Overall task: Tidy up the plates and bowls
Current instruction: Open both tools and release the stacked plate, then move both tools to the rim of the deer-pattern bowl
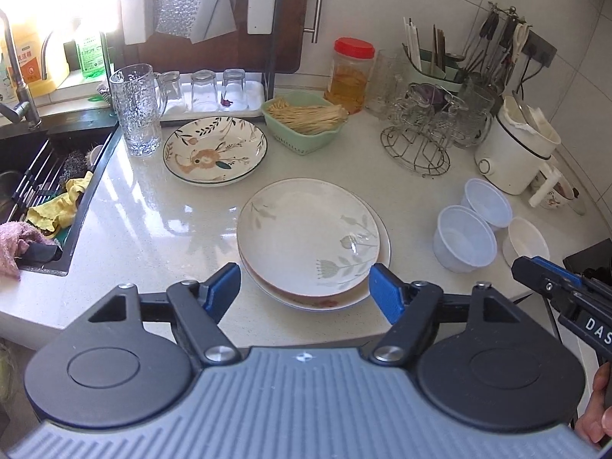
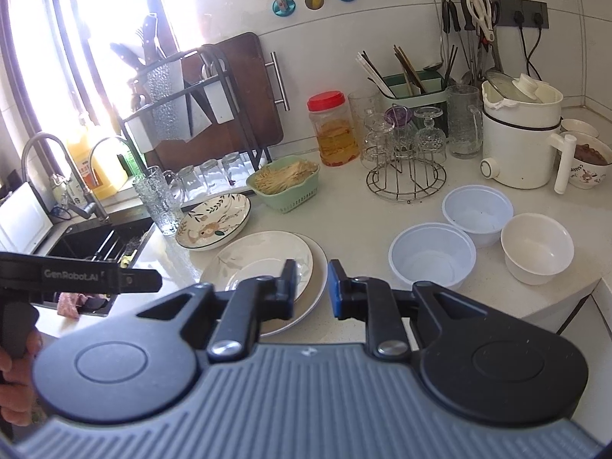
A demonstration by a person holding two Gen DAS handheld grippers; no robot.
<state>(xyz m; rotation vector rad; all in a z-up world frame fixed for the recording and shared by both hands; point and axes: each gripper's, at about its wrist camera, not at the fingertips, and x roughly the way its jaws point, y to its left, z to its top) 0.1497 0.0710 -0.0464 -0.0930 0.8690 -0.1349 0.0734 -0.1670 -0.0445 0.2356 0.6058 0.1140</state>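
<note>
Two pale plates lie stacked near the counter's front edge; the top one bears a faint leaf pattern. A flower-patterned plate sits behind them to the left. To the right stand two translucent plastic bowls and a white bowl. My left gripper hovers open and wide just short of the stack's near rim, holding nothing. My right gripper is open with a narrow empty gap. It stands to the right of the stack, near the white bowl.
A sink with cloths lies at the left. Along the back stand a glass mug, a drying rack with glasses, a green basket, a red-lidded jar, a wire glass stand and a white pot.
</note>
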